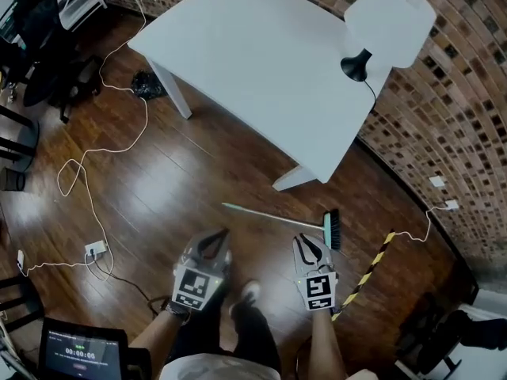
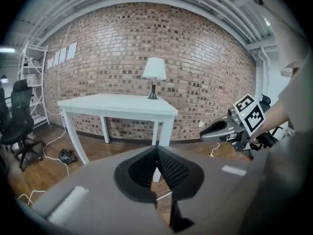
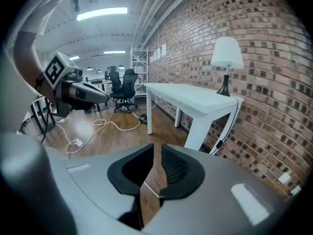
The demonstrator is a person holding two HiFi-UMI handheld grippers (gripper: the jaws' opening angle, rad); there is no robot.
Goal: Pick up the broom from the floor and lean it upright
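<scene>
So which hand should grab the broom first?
Probably the right. The right gripper has its jaws a little apart and hangs just short of the broom, close to its brush end. The left gripper is shut and empty, by the handle's thin tip, so it must open first.

White table [image 1: 253,62] with lamp [image 1: 392,18], white cable [image 1: 147,115] on wood floor [image 1: 182,184]

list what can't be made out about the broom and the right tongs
- broom: in neither gripper view; grey housing covers the floor below.
- height of right tongs above it: head view looks steeply down.
- tablet text: too small, head view.
</scene>
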